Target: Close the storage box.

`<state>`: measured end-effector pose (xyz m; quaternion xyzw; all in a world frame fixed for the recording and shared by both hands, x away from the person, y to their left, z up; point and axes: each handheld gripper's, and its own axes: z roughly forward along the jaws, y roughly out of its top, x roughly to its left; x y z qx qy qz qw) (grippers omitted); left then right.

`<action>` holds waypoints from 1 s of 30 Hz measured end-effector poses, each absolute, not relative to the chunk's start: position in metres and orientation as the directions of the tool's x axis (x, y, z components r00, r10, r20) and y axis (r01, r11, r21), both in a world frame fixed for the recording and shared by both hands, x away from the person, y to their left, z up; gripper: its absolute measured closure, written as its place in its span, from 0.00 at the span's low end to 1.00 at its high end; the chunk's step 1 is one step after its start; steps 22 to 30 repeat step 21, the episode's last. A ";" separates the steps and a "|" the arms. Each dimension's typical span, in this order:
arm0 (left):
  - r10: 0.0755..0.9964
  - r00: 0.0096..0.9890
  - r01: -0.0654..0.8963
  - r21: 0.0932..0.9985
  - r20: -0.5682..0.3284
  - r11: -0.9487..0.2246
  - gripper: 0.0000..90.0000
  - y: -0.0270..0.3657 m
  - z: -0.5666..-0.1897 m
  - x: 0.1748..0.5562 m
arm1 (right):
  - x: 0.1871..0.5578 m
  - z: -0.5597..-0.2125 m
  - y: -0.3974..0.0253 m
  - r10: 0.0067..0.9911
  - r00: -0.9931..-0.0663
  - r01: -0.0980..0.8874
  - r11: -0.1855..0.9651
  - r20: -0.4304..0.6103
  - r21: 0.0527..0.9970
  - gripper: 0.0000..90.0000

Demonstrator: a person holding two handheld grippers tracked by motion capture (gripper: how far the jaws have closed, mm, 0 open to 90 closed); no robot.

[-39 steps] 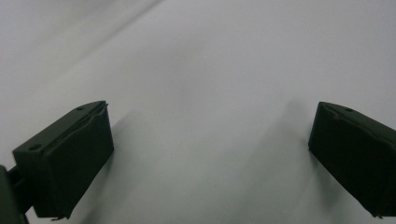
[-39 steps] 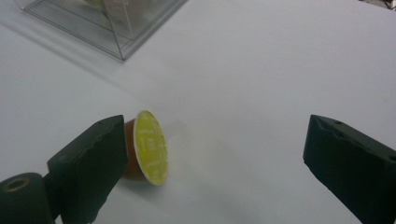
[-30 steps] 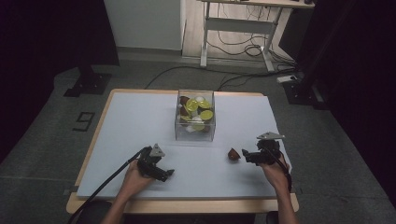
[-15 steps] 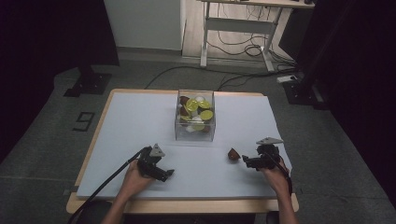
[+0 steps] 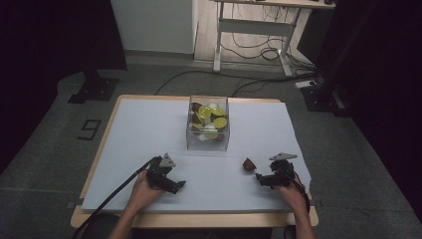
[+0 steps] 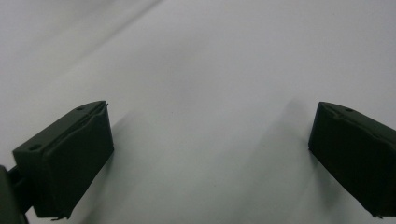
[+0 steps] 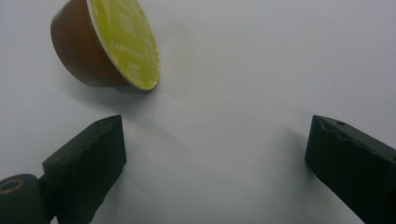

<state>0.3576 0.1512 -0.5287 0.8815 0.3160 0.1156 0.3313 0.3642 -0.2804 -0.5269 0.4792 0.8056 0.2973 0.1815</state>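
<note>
The capsule's (image 7: pixel 105 44) yellow lid reads "CAPPUCCINO"; floor marker (image 5: pixel 89 129) reads "9".

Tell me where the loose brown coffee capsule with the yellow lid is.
In the high view, the brown coffee capsule with the yellow lid lies on its side on the white table cover, just ahead-left of the right gripper and right-front of the clear plastic box.

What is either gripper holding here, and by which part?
Nothing is held. The left gripper and right gripper both stand open over the table; the coffee capsule lies on its side beyond the right one, untouched.

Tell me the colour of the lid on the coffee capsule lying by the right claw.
Yellow-green lid on a brown coffee capsule, clearest in the right gripper view.
</note>
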 end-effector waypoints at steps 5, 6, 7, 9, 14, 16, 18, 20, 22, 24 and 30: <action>0.634 0.774 0.480 0.657 -0.005 -0.581 0.00 0.151 -0.529 0.358 | 0.361 -0.531 -0.282 0.887 -0.461 0.648 0.334 0.003 0.685 0.03; 0.633 0.774 0.480 0.657 -0.005 -0.581 0.00 0.151 -0.529 0.358 | 0.360 -0.533 -0.282 0.887 -0.462 0.640 0.329 0.006 0.694 0.01; 0.634 0.774 0.480 0.657 -0.005 -0.581 0.00 0.151 -0.529 0.358 | 0.358 -0.535 -0.281 0.888 -0.460 0.632 0.324 0.005 0.704 0.01; 0.633 0.774 0.480 0.657 -0.005 -0.581 0.00 0.151 -0.529 0.358 | 0.357 -0.536 -0.282 0.889 -0.457 0.621 0.316 0.004 0.717 0.01; 0.633 0.774 0.480 0.657 -0.005 -0.581 0.00 0.151 -0.529 0.358 | 0.357 -0.536 -0.282 0.890 -0.456 0.620 0.314 0.005 0.719 0.01; 0.633 0.774 0.480 0.657 -0.005 -0.581 0.00 0.151 -0.529 0.358 | 0.356 -0.537 -0.282 0.890 -0.456 0.620 0.312 0.007 0.720 0.01; 0.633 0.774 0.479 0.656 -0.004 -0.583 0.00 0.151 -0.529 0.357 | 0.356 -0.537 -0.283 0.890 -0.456 0.619 0.313 0.006 0.720 0.01; 0.633 0.774 0.479 0.656 -0.003 -0.583 0.00 0.151 -0.529 0.357 | 0.356 -0.537 -0.282 0.890 -0.456 0.620 0.312 0.006 0.720 0.01; 0.633 0.774 0.480 0.656 -0.003 -0.583 0.00 0.151 -0.529 0.357 | 0.356 -0.537 -0.283 0.890 -0.456 0.619 0.312 0.006 0.720 0.00; 0.633 0.774 0.480 0.656 -0.003 -0.583 0.00 0.151 -0.529 0.357 | 0.356 -0.537 -0.283 0.890 -0.456 0.619 0.312 0.006 0.720 0.00; 0.633 0.774 0.480 0.656 -0.003 -0.583 0.00 0.151 -0.529 0.357 | 0.356 -0.537 -0.283 0.890 -0.456 0.619 0.312 0.006 0.720 0.00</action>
